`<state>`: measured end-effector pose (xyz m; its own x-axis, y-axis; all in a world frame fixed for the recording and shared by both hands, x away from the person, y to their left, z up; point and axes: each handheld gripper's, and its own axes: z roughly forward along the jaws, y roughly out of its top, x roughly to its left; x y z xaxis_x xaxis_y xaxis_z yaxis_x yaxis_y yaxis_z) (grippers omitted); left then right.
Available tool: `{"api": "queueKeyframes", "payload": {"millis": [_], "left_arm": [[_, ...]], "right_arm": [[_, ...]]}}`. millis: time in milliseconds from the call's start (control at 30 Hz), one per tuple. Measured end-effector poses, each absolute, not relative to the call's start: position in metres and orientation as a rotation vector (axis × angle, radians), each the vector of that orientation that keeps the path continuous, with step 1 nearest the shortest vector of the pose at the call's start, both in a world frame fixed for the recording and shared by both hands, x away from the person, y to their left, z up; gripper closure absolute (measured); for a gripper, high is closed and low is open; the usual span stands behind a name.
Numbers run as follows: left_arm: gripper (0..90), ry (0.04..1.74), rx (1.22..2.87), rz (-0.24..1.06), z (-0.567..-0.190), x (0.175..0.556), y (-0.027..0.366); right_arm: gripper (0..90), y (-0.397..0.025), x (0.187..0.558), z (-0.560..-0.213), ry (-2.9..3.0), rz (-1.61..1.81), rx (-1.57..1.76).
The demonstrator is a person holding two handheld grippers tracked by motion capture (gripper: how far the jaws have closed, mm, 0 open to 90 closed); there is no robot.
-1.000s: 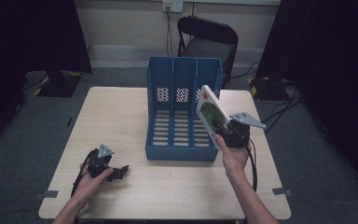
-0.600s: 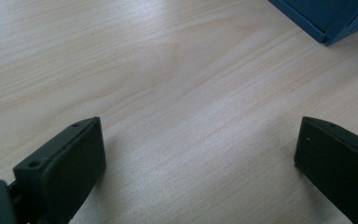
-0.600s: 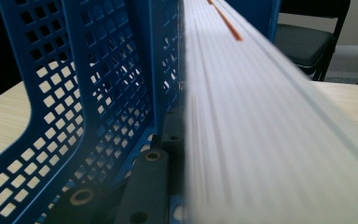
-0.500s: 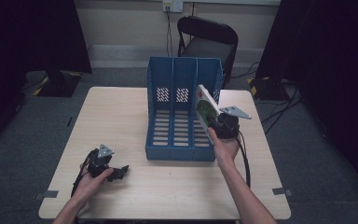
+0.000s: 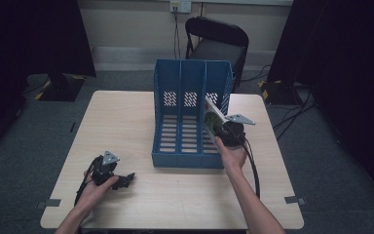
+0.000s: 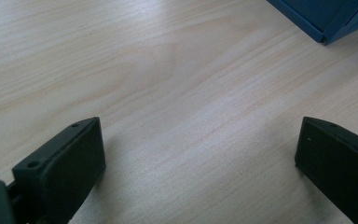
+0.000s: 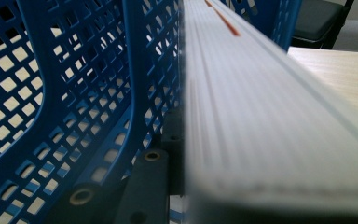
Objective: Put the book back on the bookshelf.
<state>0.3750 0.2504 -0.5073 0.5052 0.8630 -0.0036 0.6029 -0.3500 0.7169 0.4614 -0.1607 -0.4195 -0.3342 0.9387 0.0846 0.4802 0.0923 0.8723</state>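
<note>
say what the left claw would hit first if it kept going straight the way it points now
Probably the bare table first; farther along that line sits the corner of the blue file rack. The left claw is open, holding nothing.

A light wooden rectangular table [image 5: 126,122] is standing on grey carpet floor [image 5: 336,165]. At 12 o'clock, 1 black folding chair [image 5: 217,41] is sitting before a pale wall [image 5: 126,24]. Dark curtains [image 5: 39,39] are hanging at 10 and 2 o'clock.
</note>
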Motion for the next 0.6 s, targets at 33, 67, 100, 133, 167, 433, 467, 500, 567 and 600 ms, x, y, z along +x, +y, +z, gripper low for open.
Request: {"api": "queueKeyframes", "payload": {"millis": [33,67,100,133,167,433,467,500,567,600], "left_arm": [[0.8,1.196,2.079,0.498,-0.5075,0.3750,0.2502],[0.8,1.196,2.079,0.498,-0.5075,0.3750,0.2502],[0.8,1.196,2.079,0.498,-0.5075,0.3750,0.2502],[0.7,1.196,2.080,0.497,-0.5074,0.3751,0.2502],[0.7,1.196,2.080,0.498,-0.5075,0.3751,0.2502],[0.6,1.195,2.080,0.496,-0.5075,0.3751,0.2502],[0.6,1.195,2.080,0.496,-0.5075,0.3752,0.2502],[0.6,1.195,2.079,0.496,-0.5075,0.3752,0.2502],[0.4,1.194,2.080,0.493,-0.5075,0.3752,0.2502],[0.4,1.194,2.083,0.495,-0.5073,0.3754,0.2503]], "right_arm": [[76.4,-0.1603,0.4616,-0.4211,1.872,1.175,1.392],[76.4,-0.1603,0.4616,-0.4211,1.872,1.175,1.392],[76.3,-0.1603,0.4619,-0.4218,1.871,1.176,1.397],[76.2,-0.1601,0.4622,-0.4224,1.875,1.174,1.400],[76.2,-0.1595,0.4626,-0.4230,1.881,1.167,1.397],[75.7,-0.1602,0.4619,-0.4261,1.899,1.162,1.406],[75.7,-0.1606,0.4616,-0.4261,1.899,1.166,1.407],[75.5,-0.1613,0.4605,-0.4264,1.899,1.164,1.411],[75.3,-0.1623,0.4592,-0.4273,1.900,1.161,1.410],[75.3,-0.1623,0.4592,-0.4273,1.900,1.161,1.410]]}}
